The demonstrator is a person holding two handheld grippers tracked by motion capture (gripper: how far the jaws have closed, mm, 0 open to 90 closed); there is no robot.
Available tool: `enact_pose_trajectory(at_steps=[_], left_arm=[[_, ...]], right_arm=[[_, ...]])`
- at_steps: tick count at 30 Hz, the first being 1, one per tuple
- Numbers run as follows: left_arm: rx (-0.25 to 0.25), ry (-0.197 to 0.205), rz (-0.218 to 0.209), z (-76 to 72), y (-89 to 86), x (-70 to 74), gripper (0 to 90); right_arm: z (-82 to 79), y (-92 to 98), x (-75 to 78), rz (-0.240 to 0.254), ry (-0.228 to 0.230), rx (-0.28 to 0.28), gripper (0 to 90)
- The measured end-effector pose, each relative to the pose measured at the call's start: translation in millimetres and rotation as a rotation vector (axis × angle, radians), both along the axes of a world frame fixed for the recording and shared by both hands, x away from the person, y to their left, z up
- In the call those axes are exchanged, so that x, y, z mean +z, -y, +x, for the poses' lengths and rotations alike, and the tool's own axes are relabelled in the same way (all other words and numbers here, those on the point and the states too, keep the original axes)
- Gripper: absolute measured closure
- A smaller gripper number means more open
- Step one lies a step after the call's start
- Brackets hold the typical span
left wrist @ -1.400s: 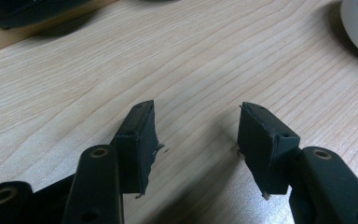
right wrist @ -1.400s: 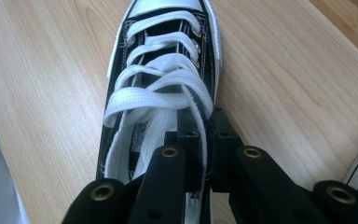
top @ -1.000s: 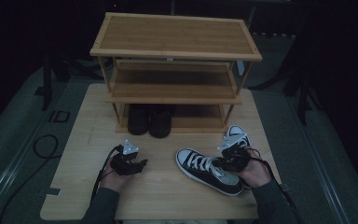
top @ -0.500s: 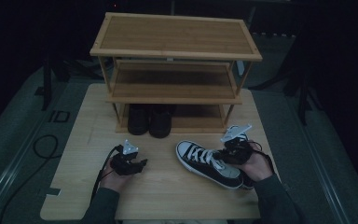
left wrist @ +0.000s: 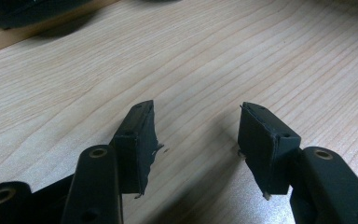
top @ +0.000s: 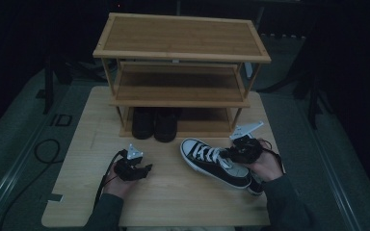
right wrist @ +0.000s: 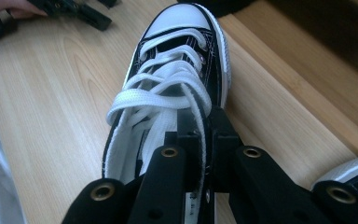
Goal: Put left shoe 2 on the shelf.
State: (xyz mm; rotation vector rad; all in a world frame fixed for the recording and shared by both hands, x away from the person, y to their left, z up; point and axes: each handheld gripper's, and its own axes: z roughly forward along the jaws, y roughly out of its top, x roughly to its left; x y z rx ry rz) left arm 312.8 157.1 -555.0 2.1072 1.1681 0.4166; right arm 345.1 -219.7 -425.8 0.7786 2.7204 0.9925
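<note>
A black-and-white laced sneaker [top: 212, 161] hangs slightly above the wooden table [top: 173, 202], toe pointing left toward the rack. My right gripper [top: 231, 153] is shut on the sneaker's upper edge beside the laces. In the right gripper view the jaws [right wrist: 204, 116] pinch the black canvas rim of the sneaker [right wrist: 177, 70]. My left gripper [top: 144, 169] rests low over the table at the left, open with nothing between its jaws [left wrist: 196, 112].
A three-tier bamboo shoe rack [top: 180, 53] stands at the back, with a pair of dark shoes [top: 154, 124] on its lowest shelf. A second sneaker [top: 255, 185] lies partly hidden under the right hand. A cable [top: 43, 149] loops on the floor at the left.
The right gripper has risen with the sneaker and carried it a little toward the rack. The left gripper has stayed put.
</note>
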Motion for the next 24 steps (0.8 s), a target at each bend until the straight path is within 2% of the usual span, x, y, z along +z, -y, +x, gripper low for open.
enact_pose_trajectory(at_steps=[7,24], left_arm=[[-0.001,0.0,0.001,0.0,0.1,0.0,46.7],[0.0,0.001,0.0,0.0,0.1,-0.1,46.7]], right_arm=[[5.7,-1.1,10.2,0.035,0.005,0.005,86.5],[16.5,-6.6,32.7,0.064,0.028,0.0,86.5]])
